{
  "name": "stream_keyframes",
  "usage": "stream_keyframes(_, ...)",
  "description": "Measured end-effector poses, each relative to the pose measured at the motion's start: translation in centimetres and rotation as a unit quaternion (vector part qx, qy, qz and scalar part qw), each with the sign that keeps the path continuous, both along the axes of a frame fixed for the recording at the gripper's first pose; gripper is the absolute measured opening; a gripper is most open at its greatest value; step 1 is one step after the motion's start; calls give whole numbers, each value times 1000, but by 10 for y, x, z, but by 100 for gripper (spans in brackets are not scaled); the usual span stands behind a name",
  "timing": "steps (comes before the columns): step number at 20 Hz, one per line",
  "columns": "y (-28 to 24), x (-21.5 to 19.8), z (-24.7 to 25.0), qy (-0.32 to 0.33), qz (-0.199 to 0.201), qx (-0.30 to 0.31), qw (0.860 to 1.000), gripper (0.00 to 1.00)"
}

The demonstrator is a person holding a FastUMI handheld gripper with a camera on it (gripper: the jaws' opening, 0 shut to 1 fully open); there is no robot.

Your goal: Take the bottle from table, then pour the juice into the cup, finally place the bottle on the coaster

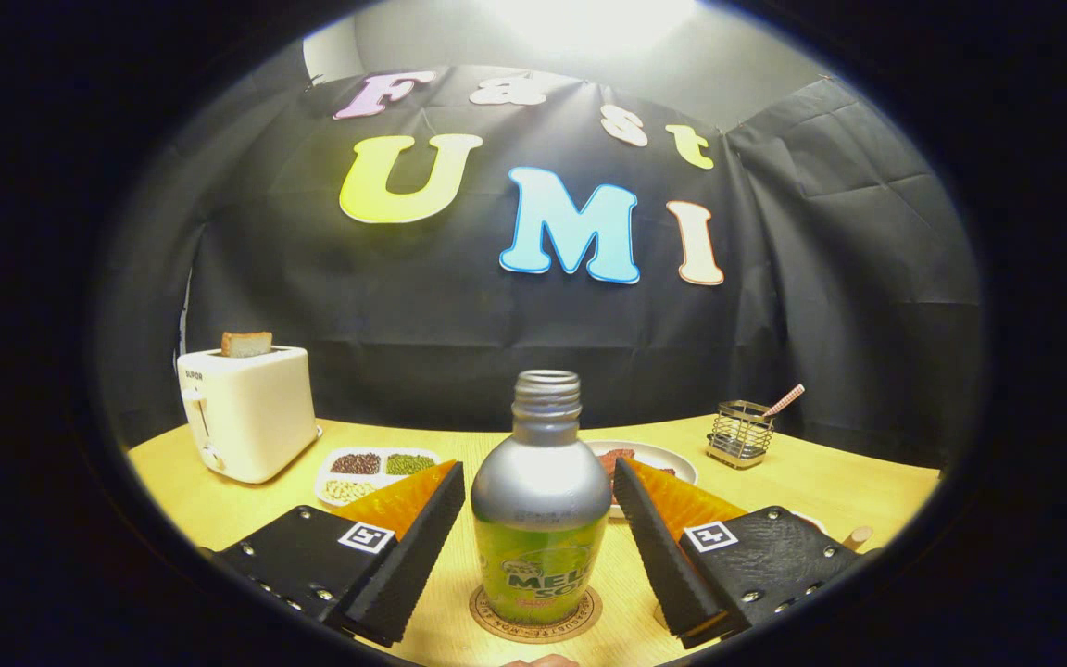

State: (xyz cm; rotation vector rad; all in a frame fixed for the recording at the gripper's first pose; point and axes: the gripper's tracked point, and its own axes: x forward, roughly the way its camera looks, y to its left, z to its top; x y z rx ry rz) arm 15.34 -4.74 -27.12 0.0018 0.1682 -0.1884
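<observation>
A silver bottle (541, 505) with a green label and an uncapped threaded neck stands upright on a round cork coaster (535, 619) on the yellow table (830, 486). My gripper (539, 482) is open. Its two black ribbed fingers (408, 556) flank the bottle, one on each side, with a small gap to the left and a slightly wider one to the right. Neither pad presses on the bottle. I cannot make out a cup from here.
A white toaster (246, 412) with a slice of bread stands at the far left. A divided dish of beans (376, 472) lies behind the left finger. A white plate with food (649, 459) and a wire holder (742, 433) with a straw sit beyond the right finger.
</observation>
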Motion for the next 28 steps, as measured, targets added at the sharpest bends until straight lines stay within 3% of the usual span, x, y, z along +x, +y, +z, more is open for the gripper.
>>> stream_keyframes(7,-4,-30,77,-46,5,9,999,98)
stream_keyframes(11,-9,-55,143,-60,3,-32,998,98)
stream_keyframes(20,27,-95,228,-50,65,-55,995,98)
stream_keyframes(28,-28,-124,239,-39,13,-43,998,98)
